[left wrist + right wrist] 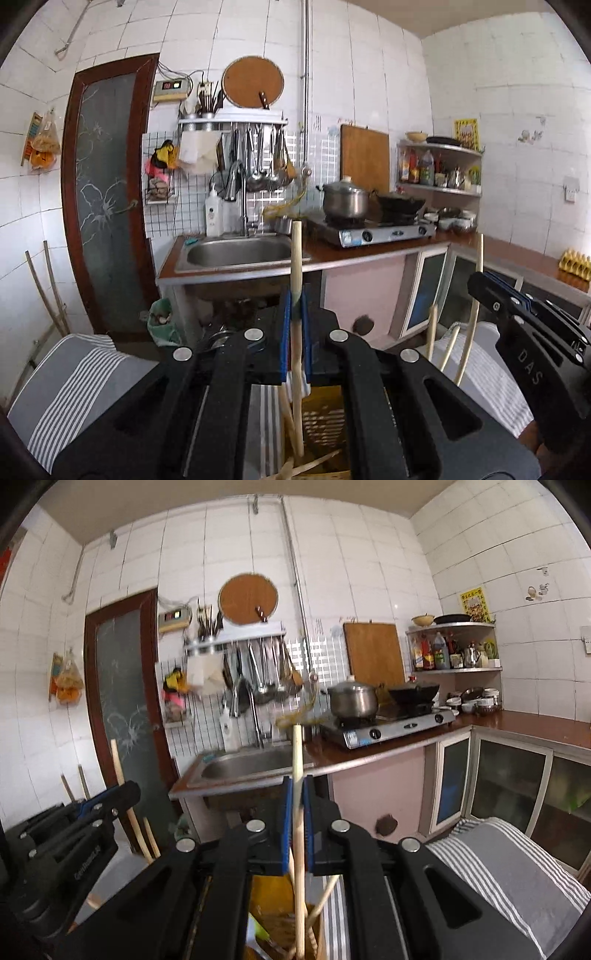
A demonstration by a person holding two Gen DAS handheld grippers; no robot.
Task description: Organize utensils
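White glazed tiles behind — both grippers' fingers [285,325] [308,823] pinch slim, round wooden chopsticks [296,258] [297,760].

Even daylight, strong fisheye bending at edges, right view slightly blurred.

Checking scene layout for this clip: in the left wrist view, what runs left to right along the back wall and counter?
Glass door → sink → steel pot → black wok → corner shelf of bottles.
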